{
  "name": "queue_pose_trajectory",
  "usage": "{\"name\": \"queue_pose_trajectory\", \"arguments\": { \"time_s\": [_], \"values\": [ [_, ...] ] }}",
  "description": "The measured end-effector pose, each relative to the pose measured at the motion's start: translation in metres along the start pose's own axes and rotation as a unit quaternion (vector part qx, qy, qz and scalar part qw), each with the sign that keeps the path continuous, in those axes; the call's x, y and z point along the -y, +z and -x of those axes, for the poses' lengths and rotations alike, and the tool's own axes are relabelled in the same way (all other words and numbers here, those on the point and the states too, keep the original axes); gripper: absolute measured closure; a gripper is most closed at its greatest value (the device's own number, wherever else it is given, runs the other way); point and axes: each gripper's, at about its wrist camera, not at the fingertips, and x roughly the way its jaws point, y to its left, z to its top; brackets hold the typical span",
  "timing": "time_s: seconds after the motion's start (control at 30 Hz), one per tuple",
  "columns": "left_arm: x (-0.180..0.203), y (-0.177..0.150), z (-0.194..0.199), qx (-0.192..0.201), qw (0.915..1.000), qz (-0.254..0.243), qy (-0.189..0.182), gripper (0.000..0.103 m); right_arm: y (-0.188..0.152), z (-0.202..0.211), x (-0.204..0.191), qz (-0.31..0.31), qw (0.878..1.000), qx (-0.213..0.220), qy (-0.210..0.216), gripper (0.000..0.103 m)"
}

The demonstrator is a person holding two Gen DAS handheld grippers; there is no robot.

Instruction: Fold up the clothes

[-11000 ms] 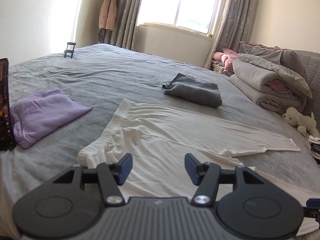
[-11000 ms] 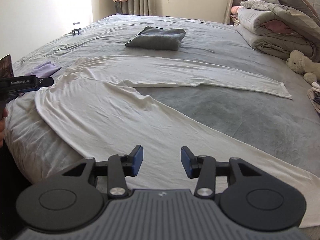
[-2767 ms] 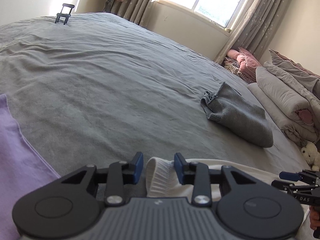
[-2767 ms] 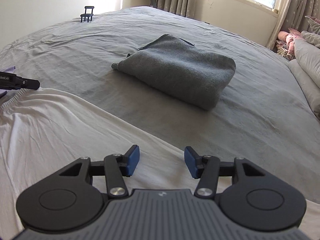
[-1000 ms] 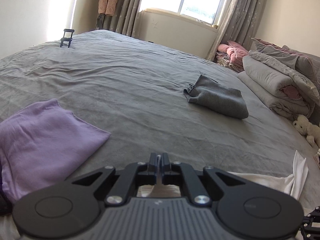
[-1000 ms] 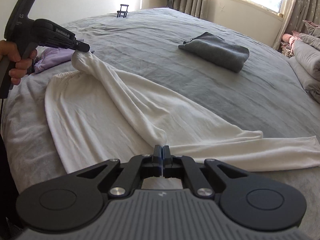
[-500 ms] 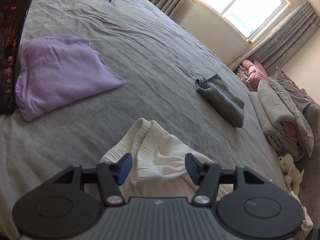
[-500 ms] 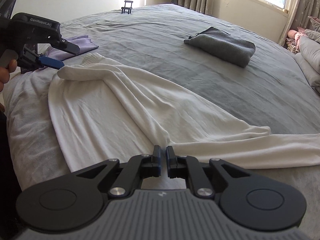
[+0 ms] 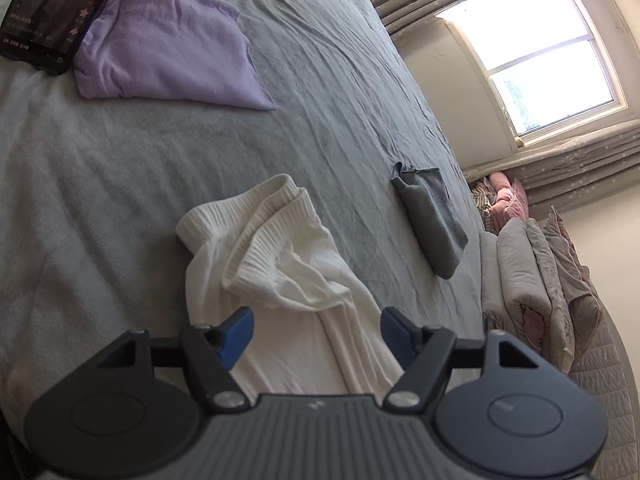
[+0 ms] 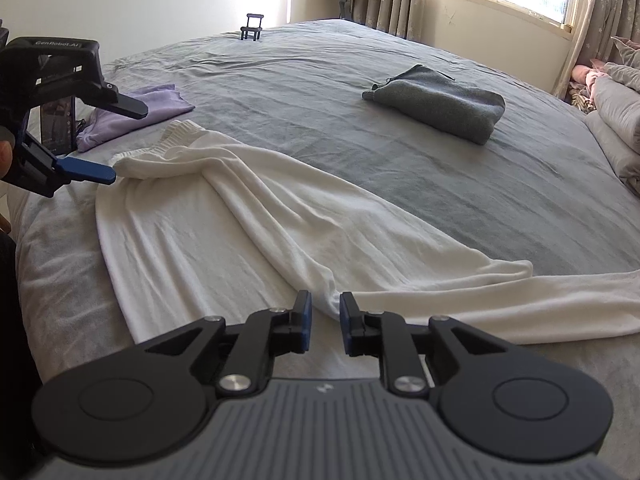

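Note:
A white long garment [image 10: 256, 216] lies on the grey bed [image 10: 320, 92], folded over lengthwise, its ribbed waistband [image 9: 256, 220] bunched at the near left. My left gripper [image 9: 316, 334] is open just above the waistband end, holding nothing; it also shows at the left of the right wrist view [image 10: 116, 144]. My right gripper [image 10: 325, 326] is slightly open at the folded edge of the white cloth, which lies between and just beyond its fingertips. One white leg [image 10: 520, 296] trails off to the right.
A folded grey garment [image 10: 440, 104] lies further up the bed. A folded purple garment [image 9: 168, 48] and a phone [image 9: 52, 12] lie at the left. Piled quilts [image 9: 536, 292] are at the right; a small black stand [image 10: 252, 28] is far back.
My left gripper let go of the waistband, opened wide and drew back. My right gripper has parted slightly and released the cloth edge. The garment now rests folded on the bed.

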Motion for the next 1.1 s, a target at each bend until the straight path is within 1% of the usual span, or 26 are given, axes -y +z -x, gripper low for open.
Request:
{"name": "queue_pose_trajectory", "arguments": {
  "time_s": [0.03, 0.13, 0.17, 0.2, 0.27, 0.3, 0.33, 0.37, 0.4, 0.43, 0.47, 0.53, 0.6, 0.7, 0.77, 0.8, 0.87, 0.93, 1.0, 1.1],
  "values": [
    [0.002, 0.000, -0.004, 0.003, 1.0000, 0.001, 0.004, 0.032, 0.000, 0.000, -0.001, 0.001, 1.000, -0.001, 0.000, 0.068],
    [0.007, -0.002, -0.014, 0.023, 0.9991, -0.006, 0.036, 0.036, 0.001, 0.001, -0.003, 0.011, 1.000, 0.006, -0.003, 0.067],
    [0.008, -0.003, -0.017, 0.034, 0.9982, -0.009, 0.049, 0.046, 0.000, 0.001, -0.004, 0.014, 1.000, 0.007, -0.002, 0.067],
    [0.009, -0.004, -0.020, 0.044, 0.9971, -0.014, 0.061, 0.052, 0.000, 0.000, -0.003, 0.016, 1.000, 0.006, 0.000, 0.067],
    [0.011, -0.005, -0.025, 0.061, 0.9945, -0.025, 0.082, 0.068, -0.002, -0.004, -0.002, 0.017, 1.000, 0.000, 0.003, 0.067],
    [0.013, -0.005, -0.028, 0.068, 0.9931, -0.031, 0.091, 0.071, -0.002, -0.008, -0.001, 0.017, 1.000, -0.006, 0.003, 0.067],
    [0.014, -0.005, -0.029, 0.076, 0.9916, -0.039, 0.097, 0.079, -0.003, -0.010, 0.000, 0.018, 1.000, -0.006, 0.001, 0.068],
    [0.015, -0.005, -0.030, 0.085, 0.9898, -0.048, 0.103, 0.085, -0.003, -0.011, 0.000, 0.020, 1.000, -0.006, 0.000, 0.072],
    [0.016, -0.005, -0.030, 0.092, 0.9880, -0.058, 0.109, 0.087, -0.004, -0.013, 0.001, 0.021, 1.000, -0.006, -0.002, 0.086],
    [0.018, -0.003, -0.030, 0.097, 0.9868, -0.069, 0.110, 0.095, -0.003, -0.013, 0.002, 0.024, 1.000, -0.004, -0.012, 0.103],
    [0.020, -0.001, -0.030, 0.101, 0.9858, -0.080, 0.108, 0.098, -0.003, -0.012, 0.004, 0.023, 1.000, -0.001, -0.020, 0.102],
    [0.022, 0.004, -0.027, 0.108, 0.9845, -0.097, 0.098, 0.099, 0.001, -0.006, 0.009, 0.011, 1.000, 0.013, -0.023, 0.102],
    [0.022, 0.010, -0.020, 0.116, 0.9849, -0.106, 0.074, 0.100, 0.004, 0.002, 0.009, 0.014, 0.999, 0.031, -0.029, 0.103],
    [0.018, 0.016, -0.006, 0.131, 0.9842, -0.117, 0.021, 0.100, 0.009, 0.019, 0.005, 0.029, 0.997, 0.058, -0.035, 0.103],
    [0.016, 0.017, 0.005, 0.142, 0.9805, -0.135, -0.017, 0.100, 0.012, 0.031, 0.002, 0.039, 0.996, 0.076, -0.039, 0.103],
    [0.016, 0.017, 0.009, 0.143, 0.9780, -0.149, -0.027, 0.100, 0.012, 0.036, 0.001, 0.045, 0.995, 0.082, -0.041, 0.103],
    [0.017, 0.016, 0.011, 0.138, 0.9738, -0.180, -0.021, 0.100, 0.010, 0.045, -0.003, 0.059, 0.993, 0.088, -0.041, 0.103],
    [0.013, 0.014, 0.015, 0.132, 0.9717, -0.195, -0.016, 0.100, 0.008, 0.051, -0.006, 0.075, 0.993, 0.089, -0.033, 0.103],
    [0.009, 0.011, 0.020, 0.126, 0.9702, -0.207, -0.012, 0.100, 0.006, 0.054, -0.011, 0.094, 0.992, 0.083, -0.025, 0.103],
    [0.002, 0.008, 0.026, 0.119, 0.9686, -0.218, -0.006, 0.100, 0.000, 0.052, -0.021, 0.121, 0.991, 0.062, -0.009, 0.103]
  ]
}}
